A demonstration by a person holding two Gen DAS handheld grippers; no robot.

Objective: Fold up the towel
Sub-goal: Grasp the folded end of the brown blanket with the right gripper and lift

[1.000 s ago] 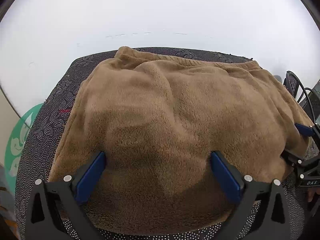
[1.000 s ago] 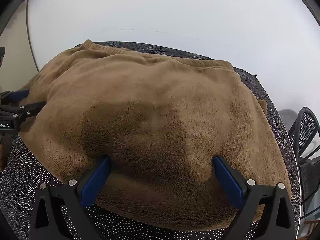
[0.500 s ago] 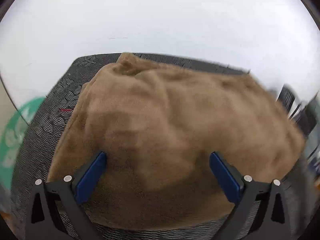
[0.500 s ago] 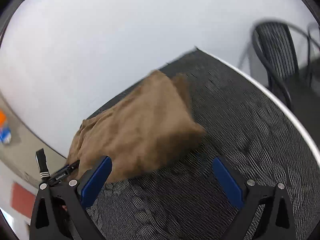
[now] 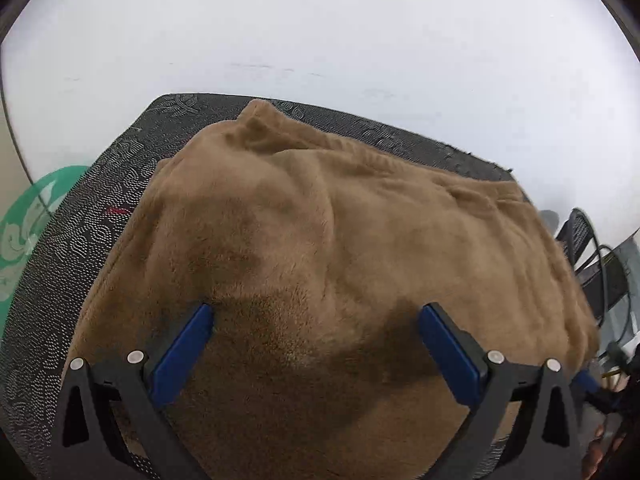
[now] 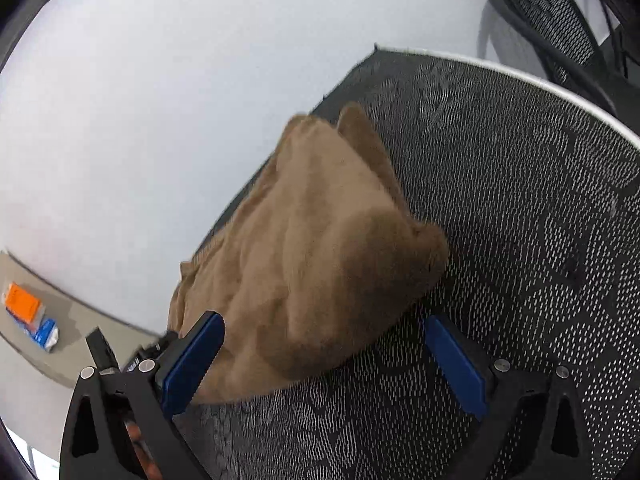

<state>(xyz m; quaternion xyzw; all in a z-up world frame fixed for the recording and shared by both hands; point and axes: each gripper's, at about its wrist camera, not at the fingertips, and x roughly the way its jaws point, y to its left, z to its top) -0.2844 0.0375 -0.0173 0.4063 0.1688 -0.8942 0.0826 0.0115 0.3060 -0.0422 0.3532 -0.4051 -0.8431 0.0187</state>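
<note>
At the bottom of the left wrist view, the left gripper [image 5: 316, 344] is spread wide with nothing between its blue pads [image 5: 182, 354], poised over the brown fleece towel [image 5: 340, 272] that fills the frame's middle. The right gripper [image 6: 322, 360] is likewise released, its pads apart at the bottom of its own view; the towel [image 6: 312, 256] lies bunched at centre, its near corner between them. The towel rests on a black dotted tablecloth [image 6: 520, 220] over a white-edged table. Farther off: a white wall [image 5: 320, 32], a black mesh chair [image 6: 552, 8] upper right, and an orange packet [image 6: 22, 304] at the left edge, its writing unreadable.
</note>
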